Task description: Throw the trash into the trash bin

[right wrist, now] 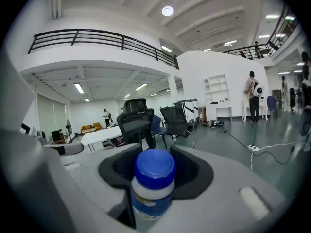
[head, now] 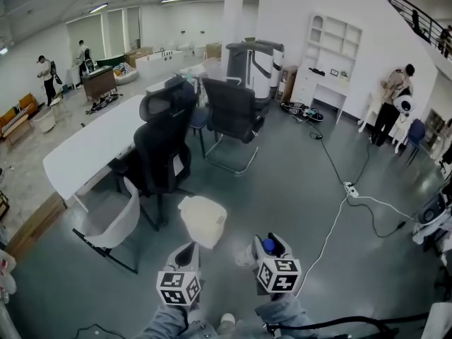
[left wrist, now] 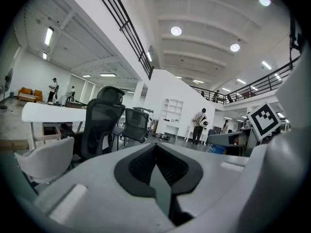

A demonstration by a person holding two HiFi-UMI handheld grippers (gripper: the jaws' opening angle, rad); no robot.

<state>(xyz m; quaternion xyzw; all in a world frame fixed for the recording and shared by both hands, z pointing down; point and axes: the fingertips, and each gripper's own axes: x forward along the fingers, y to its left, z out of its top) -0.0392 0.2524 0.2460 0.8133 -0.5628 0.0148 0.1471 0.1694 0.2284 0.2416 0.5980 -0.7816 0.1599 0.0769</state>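
Right gripper (right wrist: 156,155) has its jaws clamped on a little bottle (right wrist: 154,181) with a blue cap. It sits upright right in the hollow between the pads, with the cap poking out past them. Left gripper (left wrist: 156,166) has its jaws pressed together with nothing in them. Head view shows a cream trash bin (head: 203,219) on the floor just ahead of the left gripper, up and left of the bottle and not touching it. Black office chair (head: 164,140) stands beyond the bin.

Grey sleeves (head: 168,323), white L claw (head: 188,251), white R claw (head: 270,248), b&w marker cubes (head: 178,288)
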